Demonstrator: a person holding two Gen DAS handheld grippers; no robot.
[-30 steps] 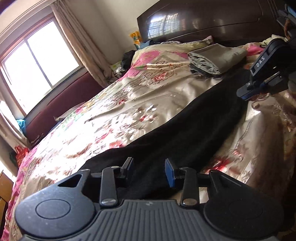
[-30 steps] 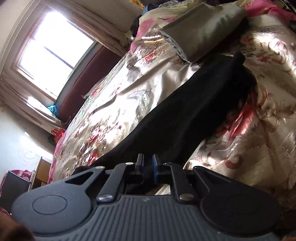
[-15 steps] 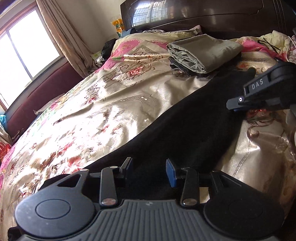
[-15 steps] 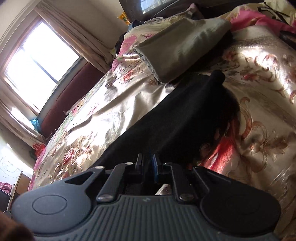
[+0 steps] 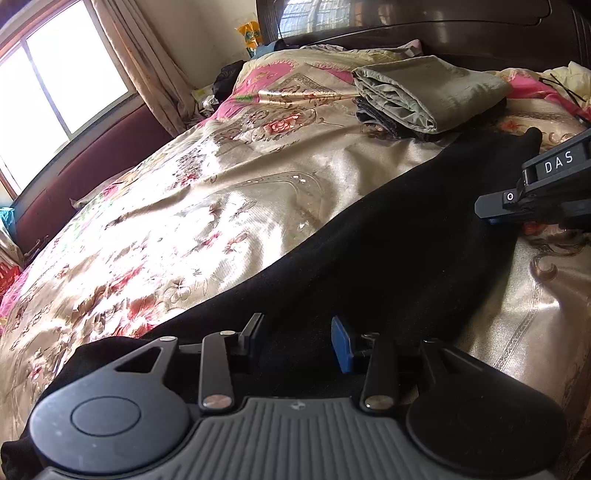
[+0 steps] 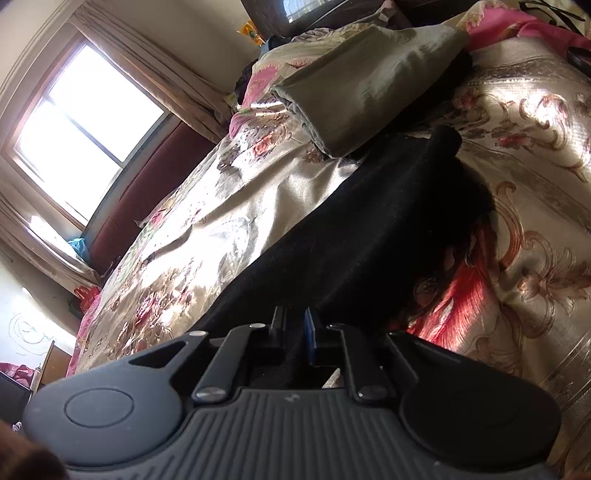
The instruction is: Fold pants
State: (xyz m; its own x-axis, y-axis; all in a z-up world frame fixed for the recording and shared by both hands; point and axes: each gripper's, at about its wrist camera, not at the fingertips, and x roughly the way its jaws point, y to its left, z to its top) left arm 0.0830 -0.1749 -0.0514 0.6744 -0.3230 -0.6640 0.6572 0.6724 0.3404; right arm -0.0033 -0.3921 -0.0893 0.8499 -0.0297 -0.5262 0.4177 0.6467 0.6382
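Left wrist view: the left hand-held gripper stands partly open, its black finger and blue-padded finger apart with the black pants lying beneath and between them; the pads do not press on the cloth. The pants stretch as one long dark band from the near left corner diagonally up to the far right, where a narrow end pokes up beside a folded olive-grey cloth. At the right edge the right hand-held gripper reaches in over the far part of the pants, its body marked "DAS".

Right wrist view: the right hand-held gripper has its fingers drawn nearly together, and black cloth fills the narrow slot between them, so it is clamped on a fold of the pants. From there the pants run away toward the far end, which sits just beside the folded olive-grey cloth.

All of this lies on a bed with a shiny floral bedspread in gold, pink and red. A dark wooden headboard stands at the far end, and a bright window with beige curtains is on the left.
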